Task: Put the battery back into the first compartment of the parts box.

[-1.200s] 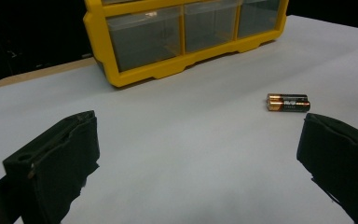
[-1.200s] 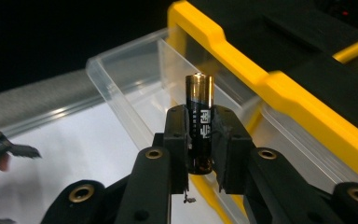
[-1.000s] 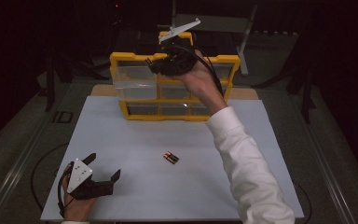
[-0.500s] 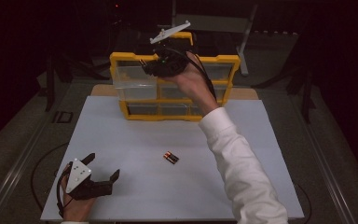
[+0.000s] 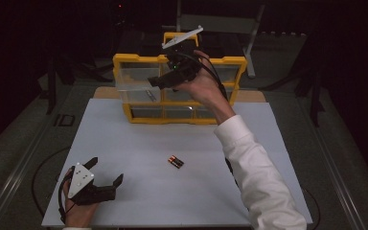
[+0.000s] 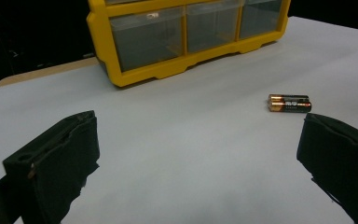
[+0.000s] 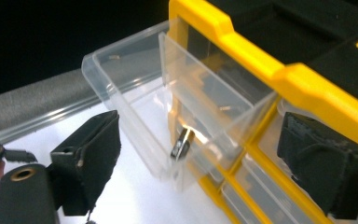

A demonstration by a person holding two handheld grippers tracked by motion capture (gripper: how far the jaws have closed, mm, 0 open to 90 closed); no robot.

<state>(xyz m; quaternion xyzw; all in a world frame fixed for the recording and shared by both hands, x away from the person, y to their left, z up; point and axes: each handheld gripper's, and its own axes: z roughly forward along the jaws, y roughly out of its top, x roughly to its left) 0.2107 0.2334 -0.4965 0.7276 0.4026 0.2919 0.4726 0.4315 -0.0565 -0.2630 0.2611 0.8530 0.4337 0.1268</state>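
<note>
A yellow drawer cabinet [image 5: 124,61] with clear drawers stands at the back of the white table. Its top left drawer [image 5: 133,86] is pulled out. My right gripper [image 5: 159,82] hovers over that drawer; its jaws have just been opening and nothing is between them. Below the right gripper [image 7: 200,144], a single battery [image 7: 182,143] sits tilted inside the open drawer [image 7: 121,88]. Two batteries [image 5: 175,161] lie side by side mid-table. My left gripper [image 5: 106,170] rests open at the front left, with the pair of batteries [image 6: 289,103] ahead of its right jaw.
The cabinet's lower drawers [image 6: 145,37] are pushed in. A wooden board [image 5: 104,92] shows under the white sheet behind the cabinet. Dark metal frames and cables surround the table. Bare white surface [image 5: 139,143] lies between the cabinet and the batteries.
My right hand has drifted slightly left over the pulled-out drawer, and its jaws now stand apart. The left gripper and the two batteries on the table have not moved.
</note>
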